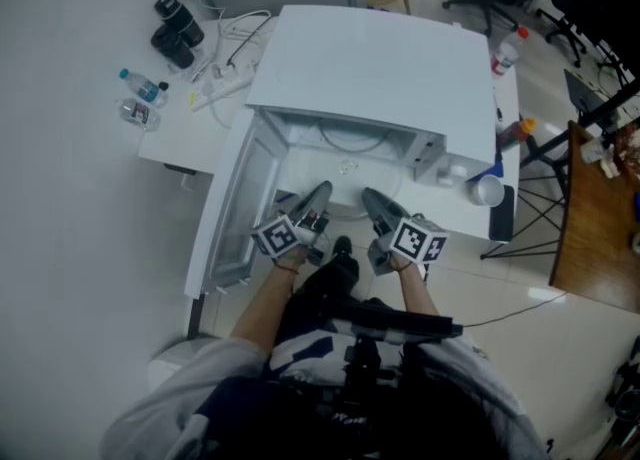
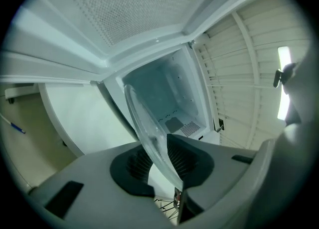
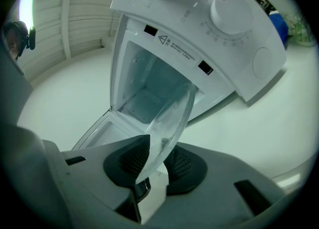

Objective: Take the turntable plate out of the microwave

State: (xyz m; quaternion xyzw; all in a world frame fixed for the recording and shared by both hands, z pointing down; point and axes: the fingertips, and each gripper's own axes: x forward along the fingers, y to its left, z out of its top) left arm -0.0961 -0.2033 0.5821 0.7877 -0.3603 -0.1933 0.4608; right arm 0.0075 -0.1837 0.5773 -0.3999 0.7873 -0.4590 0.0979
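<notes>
The white microwave stands on a table with its door swung open to the left. The clear glass turntable plate hangs at the mouth of the cavity, gripped from both sides. My left gripper is shut on the plate's left rim, and my right gripper on its right rim. In the left gripper view the plate runs edge-on between the pads of the left gripper, with the cavity beyond. In the right gripper view the plate rises from the right gripper below the control panel.
Two water bottles, a black flask and a power strip lie on the table's left part. A red-capped bottle, an orange bottle and a cup stand right of the microwave. Office chairs stand behind.
</notes>
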